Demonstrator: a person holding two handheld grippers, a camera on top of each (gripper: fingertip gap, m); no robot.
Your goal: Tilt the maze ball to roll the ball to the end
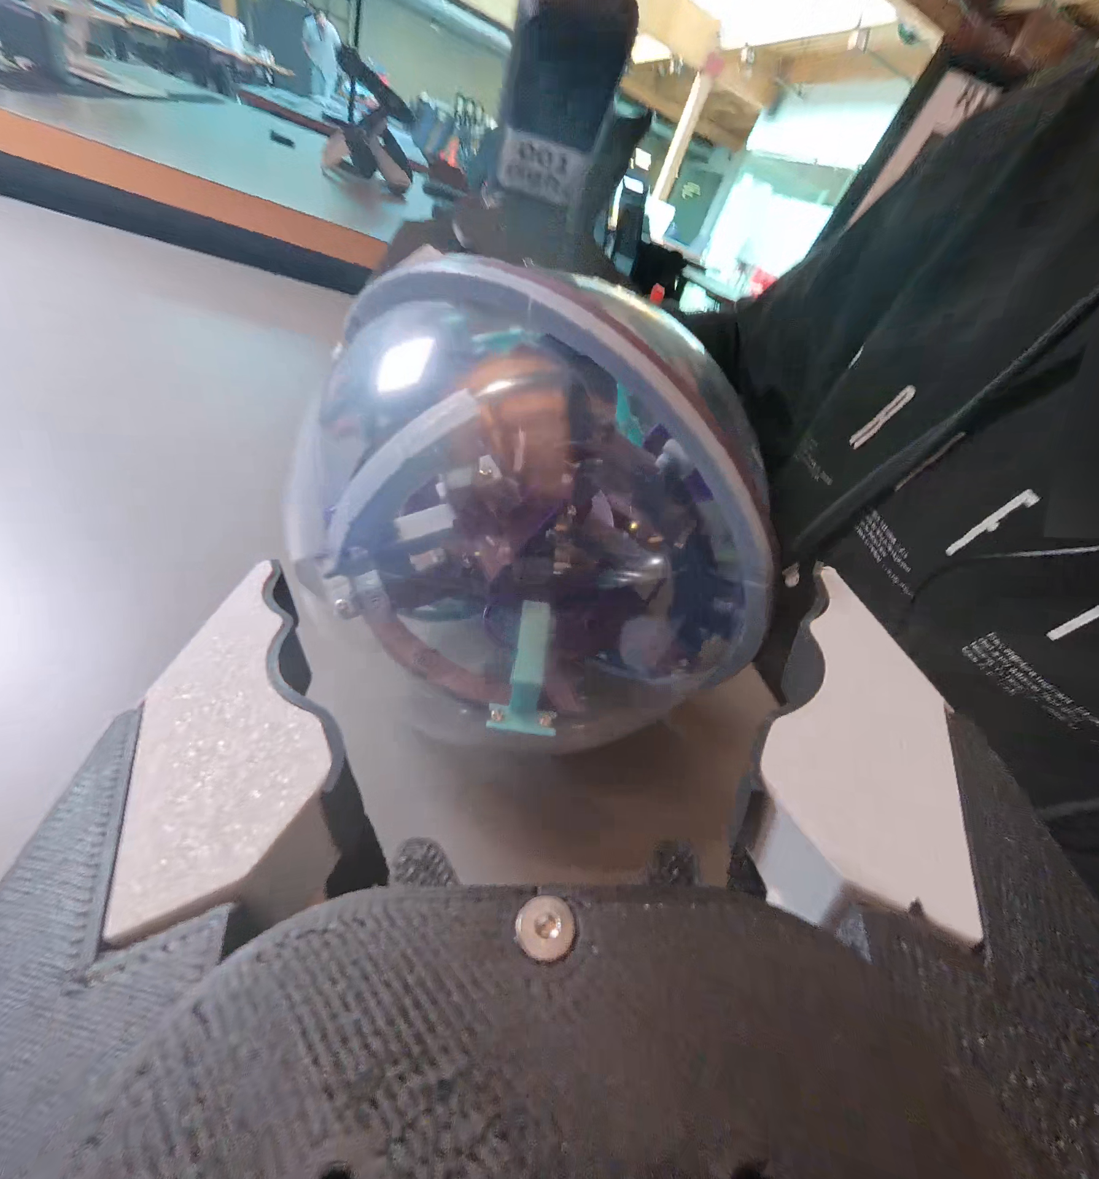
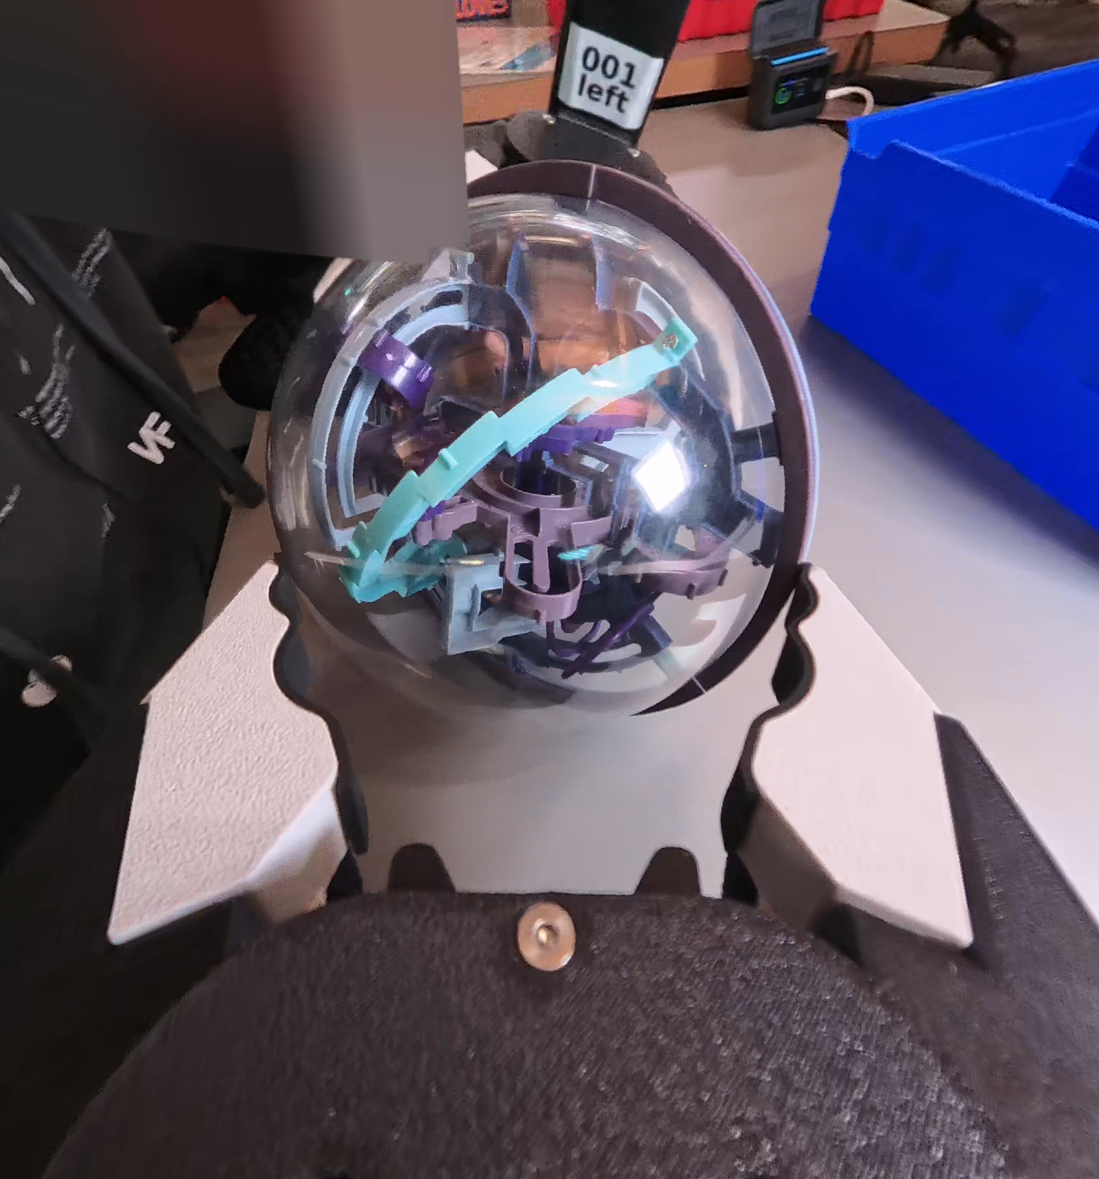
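Between two opposed grippers, the clear maze ball hung above the table, the left gripper and right gripper each clamped on a hemisphere, equally near; the inner ball was indiscernible.

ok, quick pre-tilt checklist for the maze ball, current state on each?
1. Left gripper on the maze ball: ball sits between both fingertips, apparently touching each. Ok.
2. Right gripper on the ball from the opposite side: ok, same fit.
3. Ball off the table: cannot tell; underside hidden.
4. Small rolling ball located on the track: cannot tell; the left view is blurred, and nothing sure in the right.
5. Room to tilt: blue bin close on one side, a person's dark jacket on the other. Not ok for wide swings, I'd judge.
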